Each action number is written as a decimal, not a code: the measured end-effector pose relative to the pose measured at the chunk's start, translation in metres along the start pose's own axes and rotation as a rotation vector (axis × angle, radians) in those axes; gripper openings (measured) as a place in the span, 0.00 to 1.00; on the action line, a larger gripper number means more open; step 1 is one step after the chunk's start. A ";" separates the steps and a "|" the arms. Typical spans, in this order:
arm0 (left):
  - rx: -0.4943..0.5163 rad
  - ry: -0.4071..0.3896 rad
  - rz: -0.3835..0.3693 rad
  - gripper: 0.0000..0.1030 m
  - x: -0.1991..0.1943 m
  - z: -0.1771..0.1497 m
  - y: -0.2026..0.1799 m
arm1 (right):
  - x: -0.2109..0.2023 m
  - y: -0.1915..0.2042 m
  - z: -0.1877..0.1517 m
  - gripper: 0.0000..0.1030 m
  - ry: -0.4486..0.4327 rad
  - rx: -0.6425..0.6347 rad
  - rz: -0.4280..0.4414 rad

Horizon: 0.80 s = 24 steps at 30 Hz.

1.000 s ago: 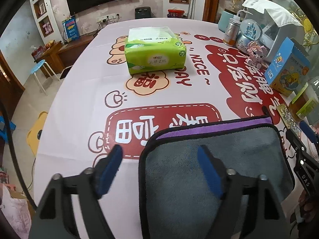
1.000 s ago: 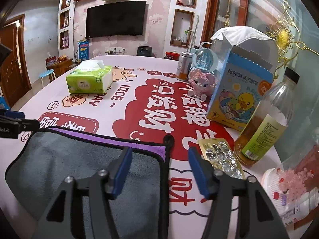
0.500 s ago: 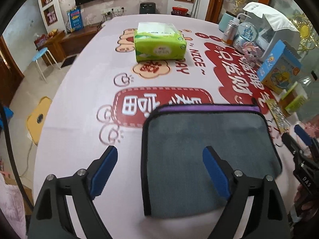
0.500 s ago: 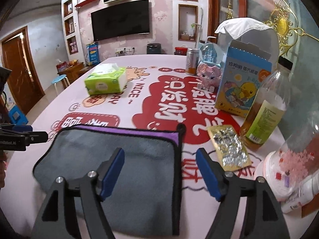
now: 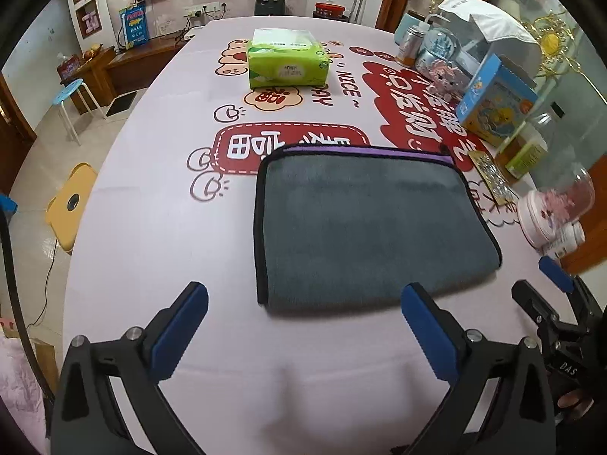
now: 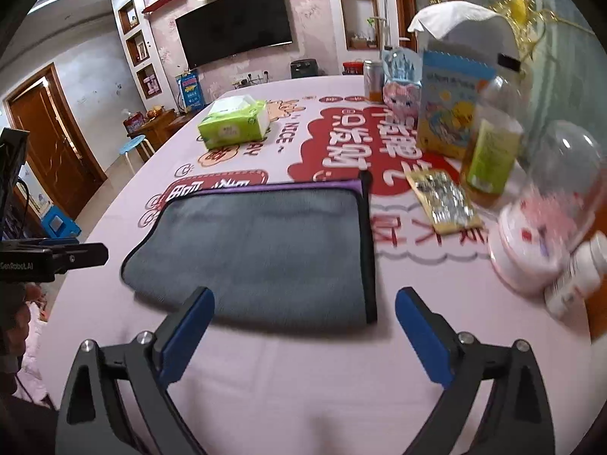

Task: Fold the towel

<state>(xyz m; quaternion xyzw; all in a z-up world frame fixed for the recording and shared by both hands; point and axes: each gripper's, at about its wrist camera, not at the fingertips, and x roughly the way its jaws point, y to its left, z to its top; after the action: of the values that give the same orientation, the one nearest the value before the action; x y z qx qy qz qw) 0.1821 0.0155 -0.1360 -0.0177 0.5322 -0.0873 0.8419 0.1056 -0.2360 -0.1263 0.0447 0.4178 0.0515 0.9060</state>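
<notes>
A pink table (image 5: 159, 227) with red cartoon print fills both views, and on it, nearer the front edge, the grey towel (image 5: 364, 223) lies flat, folded into a rectangle with black piping and a purple strip showing along its far edge. The left gripper (image 5: 303, 316) hovers low over the table just short of the towel's near edge, level and pointing forward, its blue-padded fingers (image 5: 182, 326) spread wide with nothing between them. The right gripper (image 6: 305, 313) sits at the towel's near right corner in the same forward, level pose, jaws likewise wide and empty; its tip appears at the right edge of the left wrist view. Farther back sits a green tissue pack (image 5: 286, 62), and along the right side stand a blue duck carton (image 6: 451, 110), an amber bottle (image 6: 489, 144), a foil blister pack (image 6: 442, 201) and a pink tub (image 6: 523, 250), all apart from the towel
</notes>
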 end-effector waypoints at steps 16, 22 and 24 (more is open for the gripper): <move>0.060 -0.079 0.044 0.99 -0.092 -0.039 -0.026 | -0.101 0.022 -0.014 0.99 0.054 -0.066 -0.017; 0.060 -0.113 0.044 0.99 -0.124 -0.044 -0.036 | -0.134 0.037 -0.004 0.99 0.060 -0.058 -0.003; 0.054 -0.126 0.046 0.99 -0.133 -0.046 -0.038 | -0.144 0.041 -0.002 0.99 0.069 -0.041 -0.007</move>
<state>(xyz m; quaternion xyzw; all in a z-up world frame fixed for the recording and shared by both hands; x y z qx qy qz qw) 0.0802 0.0028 -0.0325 0.0121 0.4757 -0.0810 0.8758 0.0088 -0.2139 -0.0135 0.0228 0.4478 0.0582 0.8919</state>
